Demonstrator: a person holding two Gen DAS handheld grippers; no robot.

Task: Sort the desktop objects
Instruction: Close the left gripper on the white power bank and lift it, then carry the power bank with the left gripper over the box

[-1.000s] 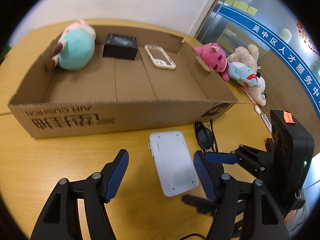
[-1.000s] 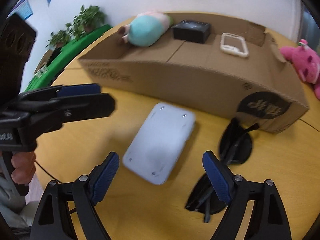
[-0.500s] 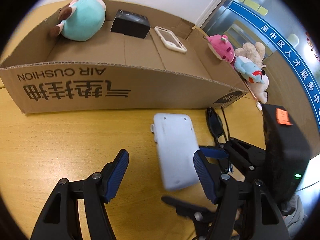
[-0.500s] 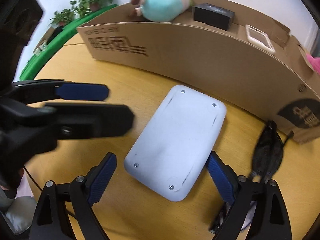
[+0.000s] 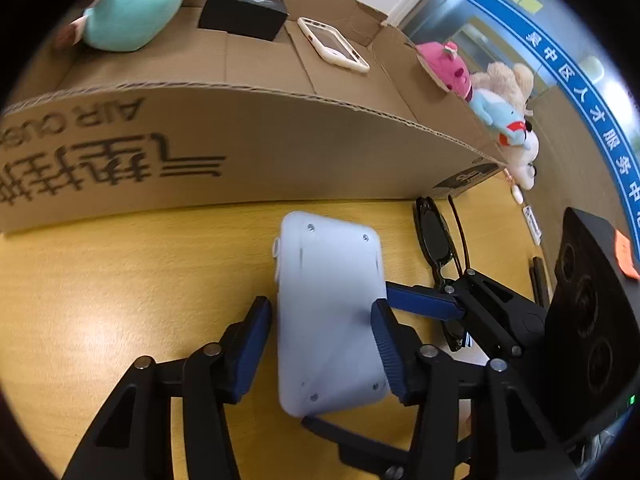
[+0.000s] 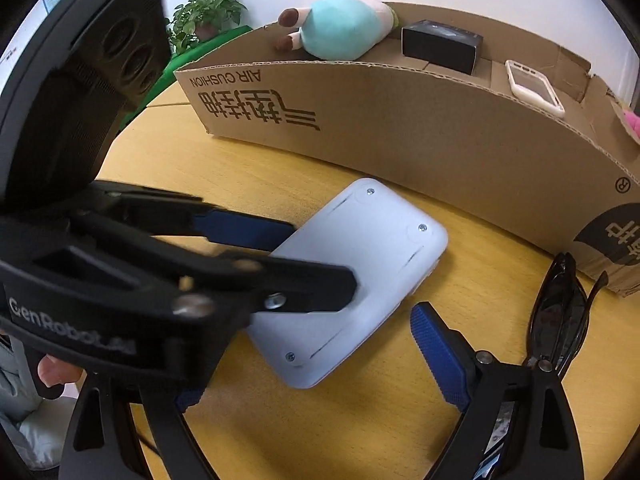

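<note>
A flat white device (image 5: 328,312) lies back up on the wooden table, in front of a cardboard box (image 5: 248,148). My left gripper (image 5: 322,344) straddles its near end, with the blue pads close to or touching its sides. In the right wrist view the device (image 6: 372,276) lies ahead, and the left gripper's fingers (image 6: 244,228) cover its left end. My right gripper (image 6: 312,364) is open around the device's near corner. Black sunglasses (image 6: 556,316) lie to the right.
The box holds a teal plush (image 5: 128,4), a black box (image 5: 242,16) and a white-cased handheld (image 5: 332,44). Pink and other plush toys (image 5: 492,100) sit beyond the box's right end. A potted plant (image 6: 208,12) stands at the far left.
Both grippers have dropped and moved in on the white device. The left jaws have narrowed around its near end. The right gripper has come in from the right side.
</note>
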